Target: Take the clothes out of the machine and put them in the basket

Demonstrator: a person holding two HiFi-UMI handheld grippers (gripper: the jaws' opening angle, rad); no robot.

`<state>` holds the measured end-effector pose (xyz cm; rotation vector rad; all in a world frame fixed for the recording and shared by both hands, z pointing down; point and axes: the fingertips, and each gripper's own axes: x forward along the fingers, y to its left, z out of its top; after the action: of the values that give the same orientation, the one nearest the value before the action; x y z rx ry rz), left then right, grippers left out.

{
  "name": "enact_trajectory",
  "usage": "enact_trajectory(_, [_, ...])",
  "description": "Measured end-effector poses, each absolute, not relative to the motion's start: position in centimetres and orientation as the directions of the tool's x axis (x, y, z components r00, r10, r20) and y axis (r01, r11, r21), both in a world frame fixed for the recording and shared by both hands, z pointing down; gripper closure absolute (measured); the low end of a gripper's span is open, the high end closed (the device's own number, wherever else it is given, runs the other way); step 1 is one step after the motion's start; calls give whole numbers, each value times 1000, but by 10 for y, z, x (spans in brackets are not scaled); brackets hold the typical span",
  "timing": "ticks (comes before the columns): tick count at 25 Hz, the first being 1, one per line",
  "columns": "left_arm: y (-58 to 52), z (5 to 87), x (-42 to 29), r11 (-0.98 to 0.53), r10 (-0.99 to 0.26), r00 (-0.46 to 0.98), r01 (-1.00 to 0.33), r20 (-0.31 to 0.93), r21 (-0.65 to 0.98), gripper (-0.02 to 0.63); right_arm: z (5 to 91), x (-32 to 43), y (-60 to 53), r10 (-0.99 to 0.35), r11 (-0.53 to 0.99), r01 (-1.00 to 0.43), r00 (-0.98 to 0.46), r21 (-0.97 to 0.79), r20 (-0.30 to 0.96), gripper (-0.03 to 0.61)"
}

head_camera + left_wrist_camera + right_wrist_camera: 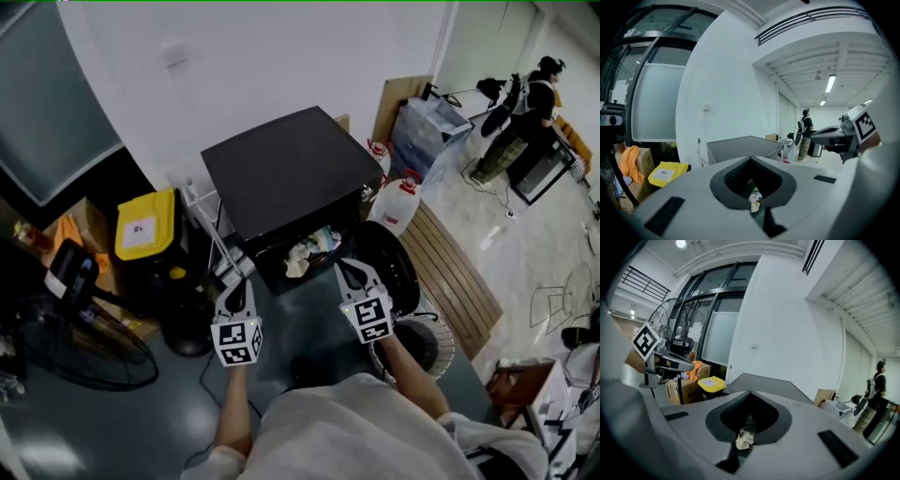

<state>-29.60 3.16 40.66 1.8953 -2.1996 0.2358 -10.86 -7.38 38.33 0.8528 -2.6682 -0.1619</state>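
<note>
A black machine (286,169) stands against the white wall with its front open. Crumpled light clothes (314,251) show inside the opening. Its round dark door (389,267) hangs open at the right. A white mesh basket (433,349) sits on the floor below the door, by my right arm. My left gripper (241,283) and right gripper (351,269) are held side by side just short of the opening, both shut and empty. The left gripper view shows the clothes (753,196) beyond its shut jaws. The right gripper view shows the clothes (744,439) the same way.
A yellow-lidded black bin (145,223) stands left of the machine, with cardboard boxes and a floor fan (80,349) further left. Water jugs (398,202) and a slatted wooden bench (461,274) lie to the right. A person (525,108) stands far off at the right.
</note>
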Motion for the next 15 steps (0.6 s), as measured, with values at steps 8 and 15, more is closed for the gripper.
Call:
enact_trajectory(8, [-5, 440, -317, 128, -940, -109, -991, 324, 37, 595, 416, -137, -110, -564, 825, -534, -760, 185, 322, 555])
enact_trajectory(15, [-18, 467, -311, 149, -918, -139, -989, 370, -3, 595, 452, -137, -127, -502, 863, -487, -790, 136, 353, 555])
